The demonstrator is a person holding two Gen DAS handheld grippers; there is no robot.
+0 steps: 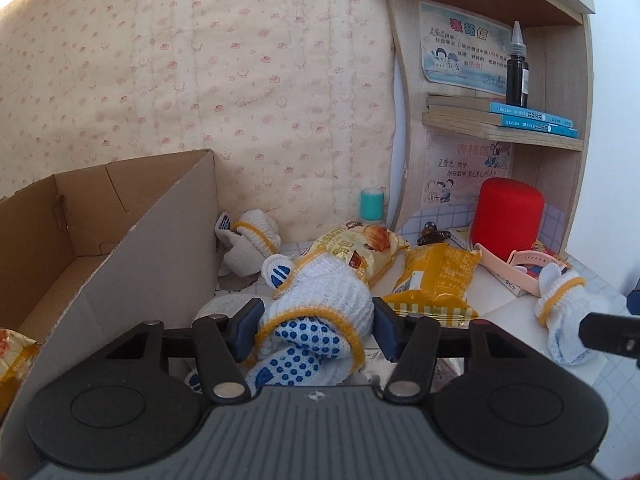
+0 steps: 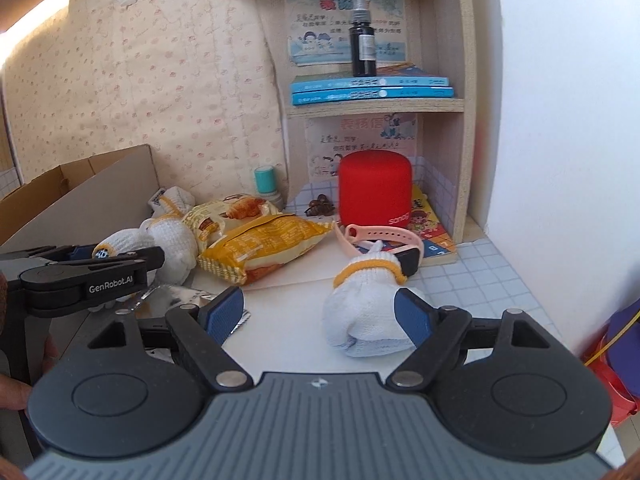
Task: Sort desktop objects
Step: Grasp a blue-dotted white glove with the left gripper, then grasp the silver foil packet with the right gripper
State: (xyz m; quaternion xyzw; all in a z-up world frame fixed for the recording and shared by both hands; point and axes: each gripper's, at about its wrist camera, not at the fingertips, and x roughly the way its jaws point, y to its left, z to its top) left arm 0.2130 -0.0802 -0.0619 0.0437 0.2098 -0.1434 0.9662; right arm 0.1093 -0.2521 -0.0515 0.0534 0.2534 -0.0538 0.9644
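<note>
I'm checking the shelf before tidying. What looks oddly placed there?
The dark plastic dropper bottle stands upright on the stacked blue books, a narrow perch for a liquid bottle. The red cylindrical speaker below partly covers a wall sheet.

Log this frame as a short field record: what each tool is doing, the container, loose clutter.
left tool: shut on dotted glove
right tool: open, a plain glove between its fingers
container: cardboard box, left of the pile
loose clutter: yellow snack bag, pink watch, red speaker
</note>
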